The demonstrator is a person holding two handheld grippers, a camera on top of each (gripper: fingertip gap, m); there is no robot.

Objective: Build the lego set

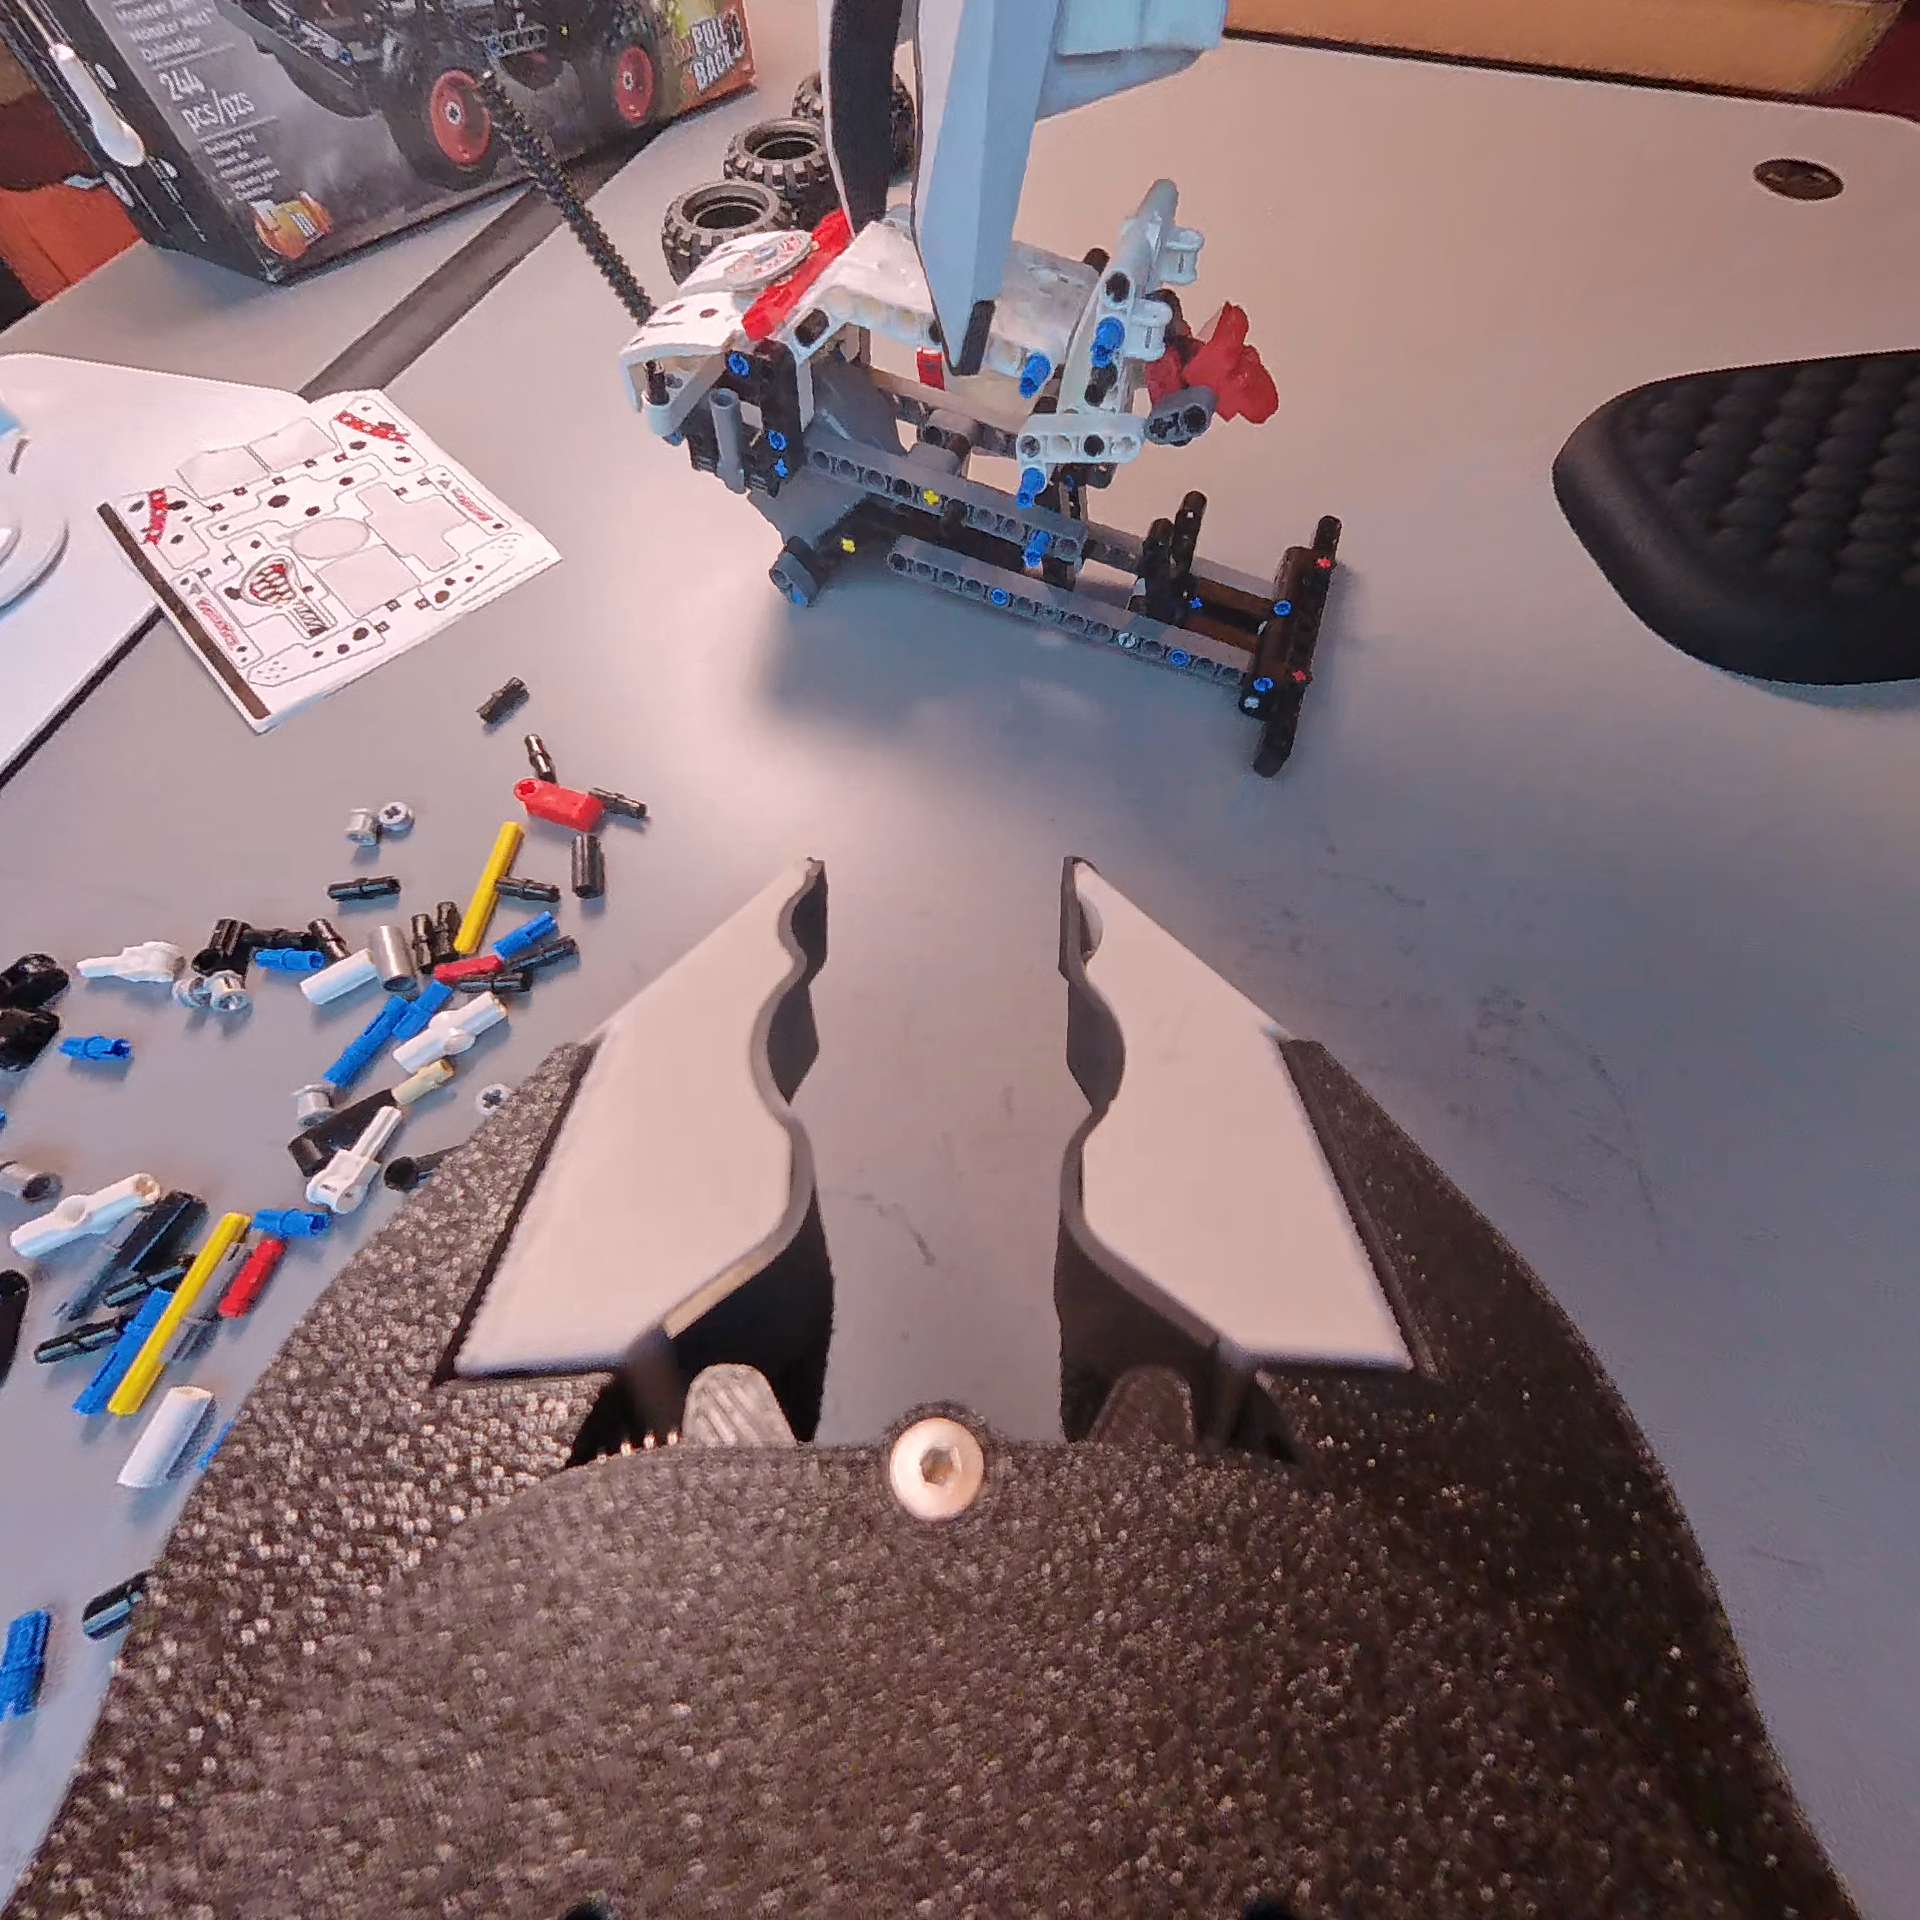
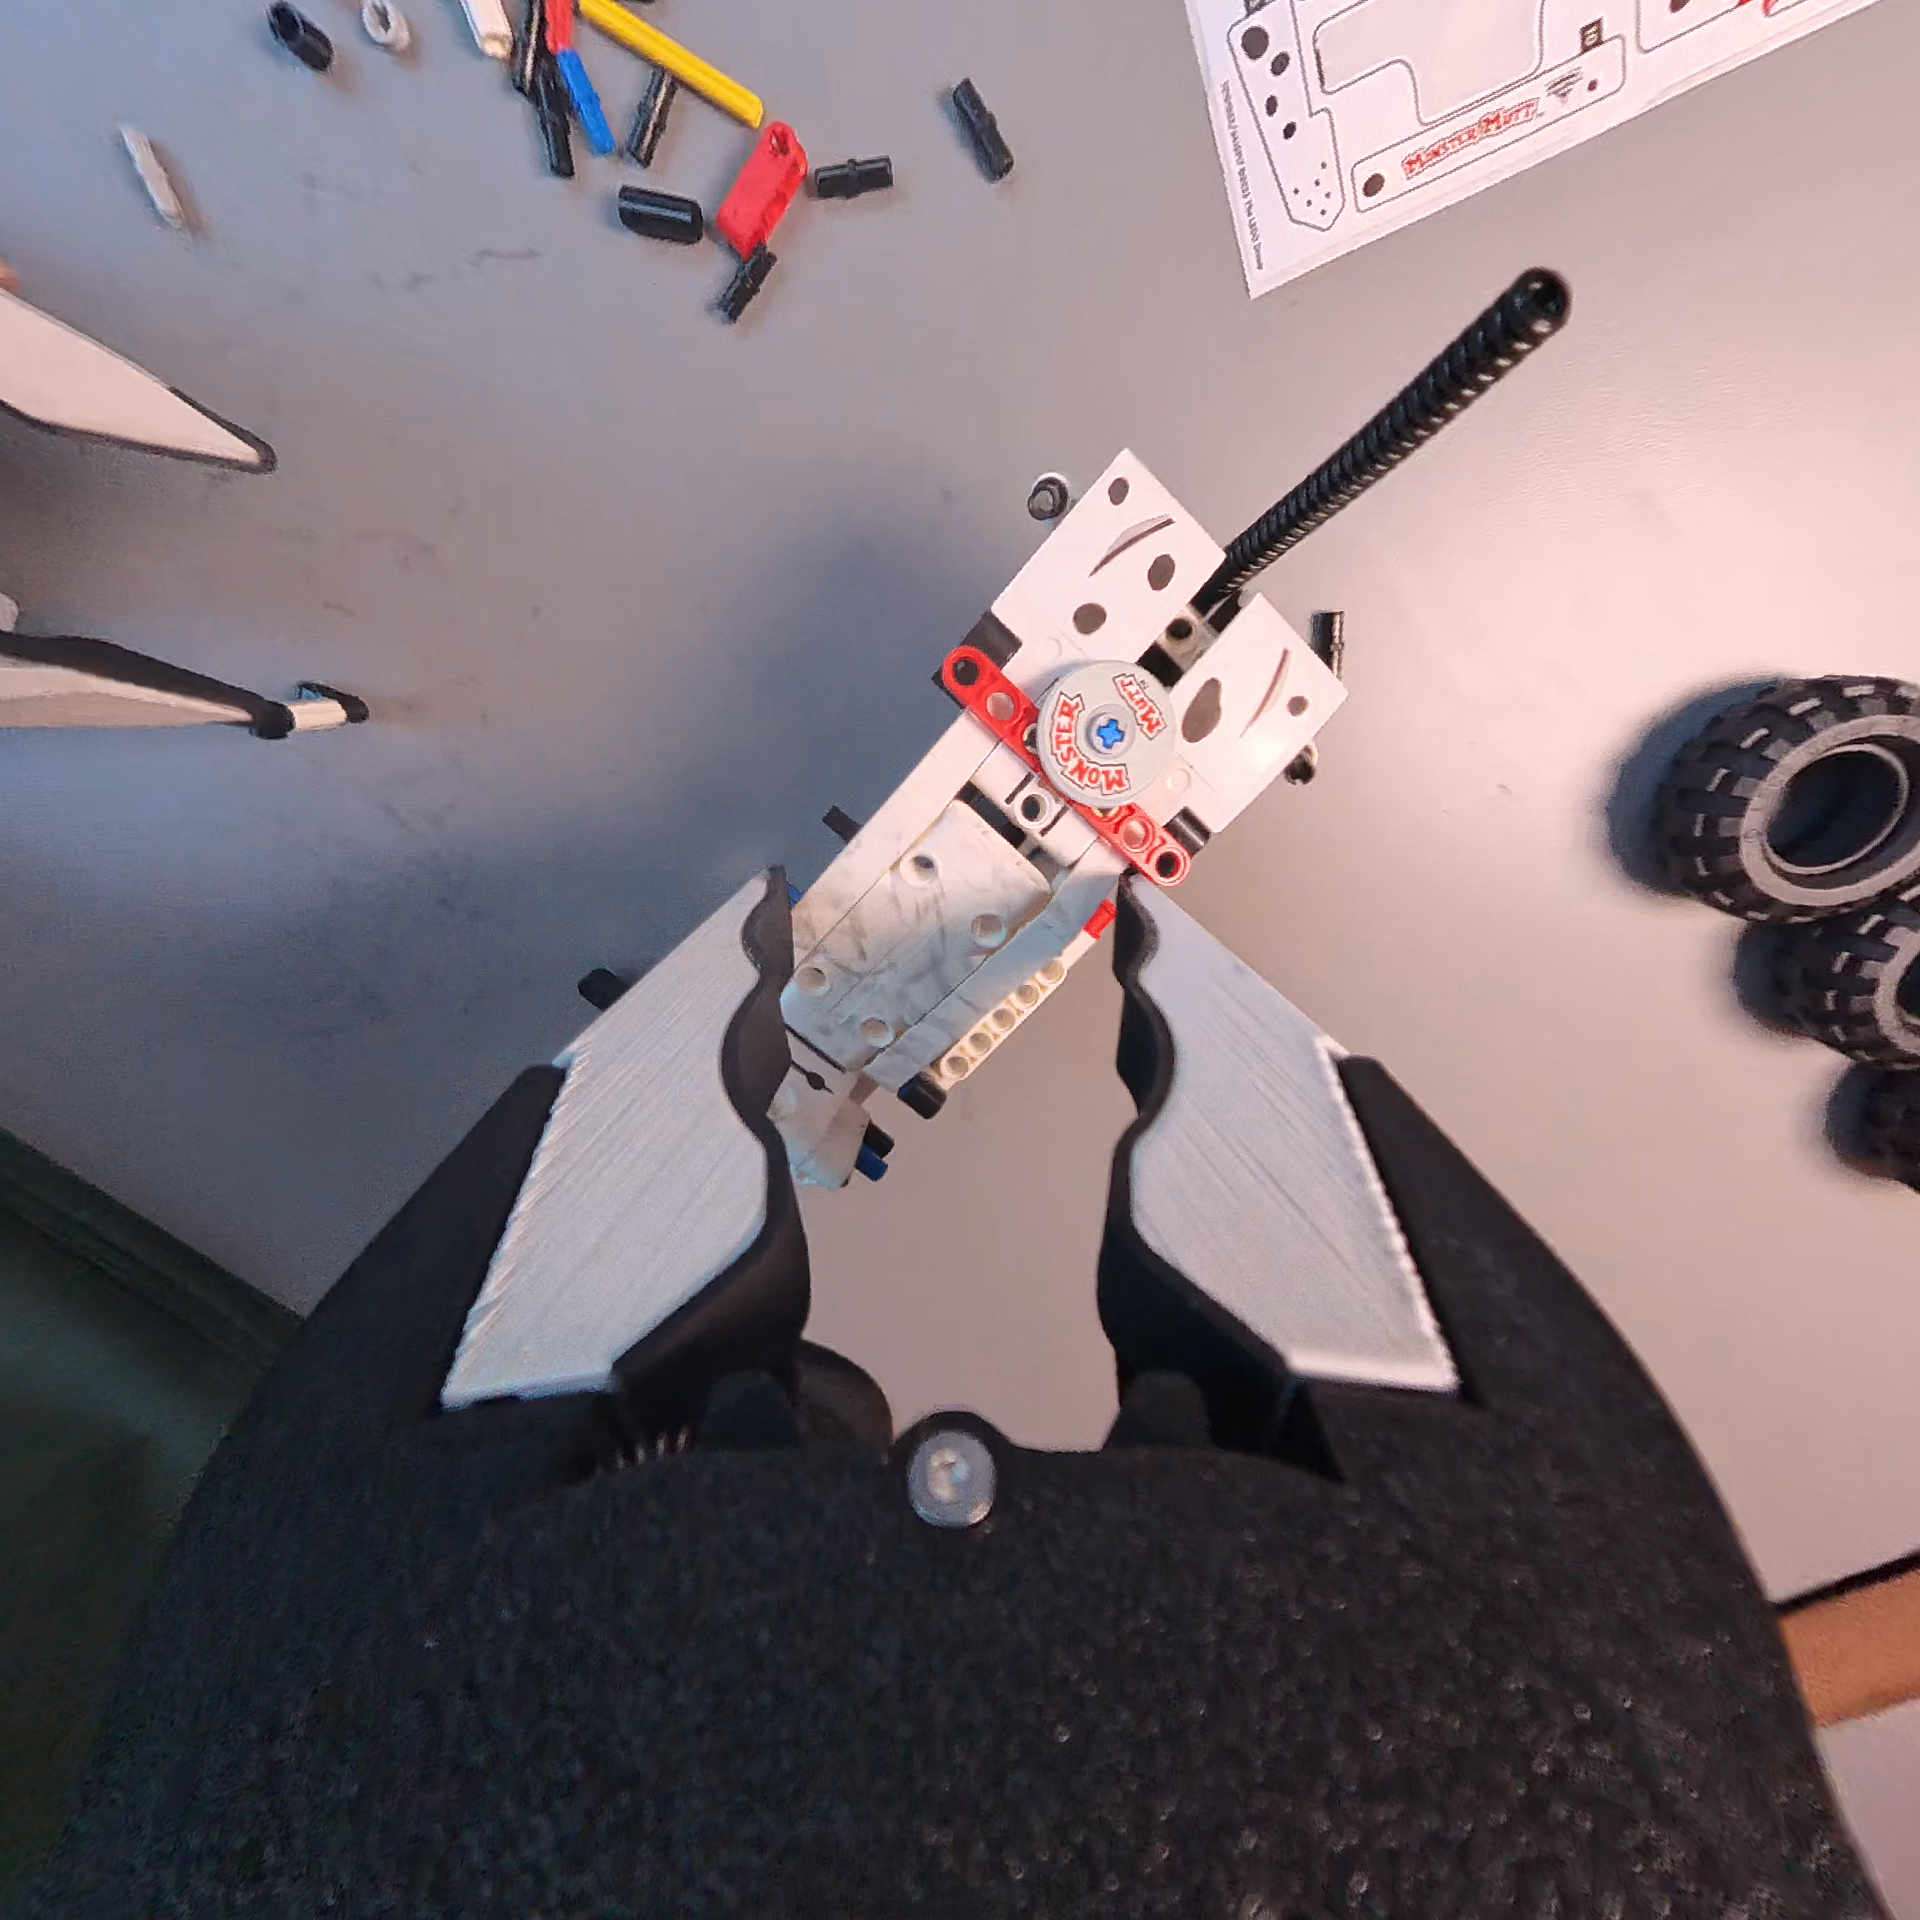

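The part-built lego truck stands on the grey table, with a white spotted body, a grey and black frame and a red beam. From above it also shows in the right wrist view. My right gripper is shut on its white body, one finger on each side; one of its fingers comes down from the top in the left wrist view. My left gripper is open and empty, low over bare table in front of the truck. Its fingers show at the left edge of the right wrist view.
Several loose pins and axles lie left of my left gripper, with a red piece. A sticker sheet, the set's box and black tyres lie behind. A black pad is at the right. My left tips are roughly 11 cm from the red piece.
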